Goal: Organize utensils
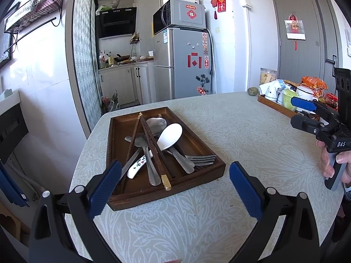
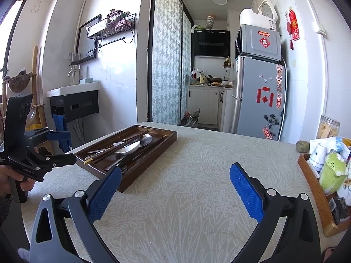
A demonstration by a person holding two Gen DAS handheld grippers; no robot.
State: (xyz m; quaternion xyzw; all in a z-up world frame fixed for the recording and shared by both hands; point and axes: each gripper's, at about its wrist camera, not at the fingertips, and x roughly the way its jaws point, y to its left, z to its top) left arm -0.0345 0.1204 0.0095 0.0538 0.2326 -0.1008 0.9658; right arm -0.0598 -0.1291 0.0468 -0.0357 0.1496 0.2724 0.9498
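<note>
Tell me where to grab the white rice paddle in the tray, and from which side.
Grip the white rice paddle across its broad blade, coming from above with the left gripper. The blade lies on top of the pile in the wooden tray, exposed; its handle seems buried among the forks and chopsticks, likely harder to reach.

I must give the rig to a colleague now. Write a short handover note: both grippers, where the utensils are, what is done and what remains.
Left gripper: open, empty, above the table near the front end of the wooden tray.
Right gripper: open, empty, over bare tablecloth, to the right of the tray.
Utensils: all piled in the tray. Chopsticks cross over the metal spoons; the white rice paddle lies on top; forks at the right side; a white ceramic spoon in front.
Done: nothing sorted yet.
Left: separate the utensils by kind.
</note>
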